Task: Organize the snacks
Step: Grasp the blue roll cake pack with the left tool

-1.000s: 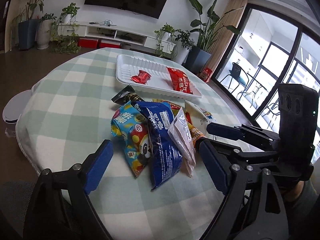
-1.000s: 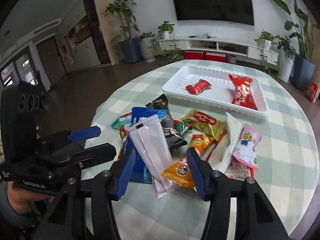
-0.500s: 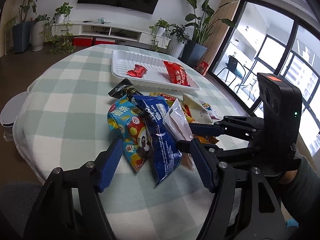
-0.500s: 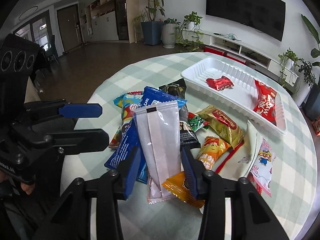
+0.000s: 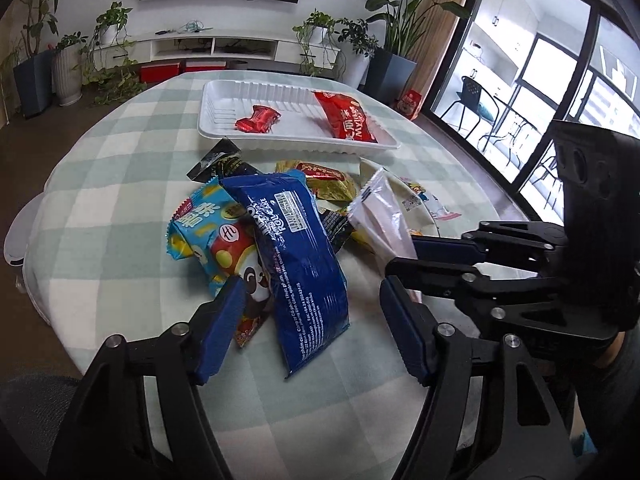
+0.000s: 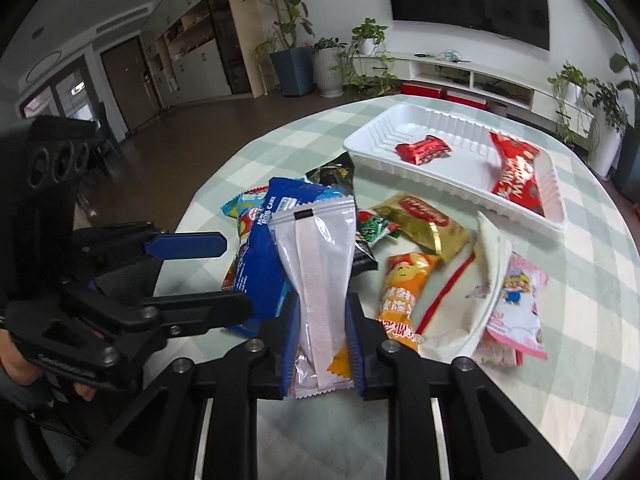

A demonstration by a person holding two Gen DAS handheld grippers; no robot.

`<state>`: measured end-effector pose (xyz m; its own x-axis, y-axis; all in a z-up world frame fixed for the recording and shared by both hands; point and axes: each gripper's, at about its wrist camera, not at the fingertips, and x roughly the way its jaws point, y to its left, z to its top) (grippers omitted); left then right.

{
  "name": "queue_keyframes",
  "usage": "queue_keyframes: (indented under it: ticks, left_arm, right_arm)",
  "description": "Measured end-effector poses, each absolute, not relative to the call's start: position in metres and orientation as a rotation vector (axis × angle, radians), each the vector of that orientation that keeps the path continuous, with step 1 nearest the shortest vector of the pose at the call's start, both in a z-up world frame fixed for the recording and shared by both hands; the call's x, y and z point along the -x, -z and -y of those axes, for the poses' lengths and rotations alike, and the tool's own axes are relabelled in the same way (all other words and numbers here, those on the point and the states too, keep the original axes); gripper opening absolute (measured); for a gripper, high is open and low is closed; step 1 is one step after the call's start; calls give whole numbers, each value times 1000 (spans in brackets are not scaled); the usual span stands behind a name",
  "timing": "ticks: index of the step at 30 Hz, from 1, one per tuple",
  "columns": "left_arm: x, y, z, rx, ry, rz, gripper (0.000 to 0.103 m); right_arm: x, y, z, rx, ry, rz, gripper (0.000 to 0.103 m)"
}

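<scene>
Film crinkles under the right gripper (image 6: 322, 340), whose pads are clamped on the lower half of the white pouch (image 6: 316, 264); its upper end lies on the blue pack (image 6: 262, 248) atop the pile. It looks light, limp and slick, so it should droop and may slide; a hold on the crimped end seam would likely be surer. Left gripper (image 5: 310, 326) has its pads spread apart astride the blue pack's near end. The tray (image 6: 436, 172) sits beyond the pile, holding two red packs.
</scene>
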<state>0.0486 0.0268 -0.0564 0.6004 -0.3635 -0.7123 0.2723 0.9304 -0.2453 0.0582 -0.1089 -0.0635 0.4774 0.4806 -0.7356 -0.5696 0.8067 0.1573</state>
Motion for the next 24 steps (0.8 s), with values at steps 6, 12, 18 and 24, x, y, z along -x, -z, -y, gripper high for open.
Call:
queue_keyframes:
  ticks: [6,12,18,24]
  left_arm:
    - [-66,63,-19,99,337,-899,61]
    - [-85,68,-8,-6,308,-969,56]
    - [-92,69,5,-102,306,-1000,56]
    - [-90,77,18,-188,340,-1011,47]
  right_arm:
    - [-46,61,122,59,-633,-849,24]
    - [-43,64,130,11,-634,-849,24]
    - [-40,64,137,-25,-634,-841,24]
    - [-38,64,141,-52,-632,-837,24]
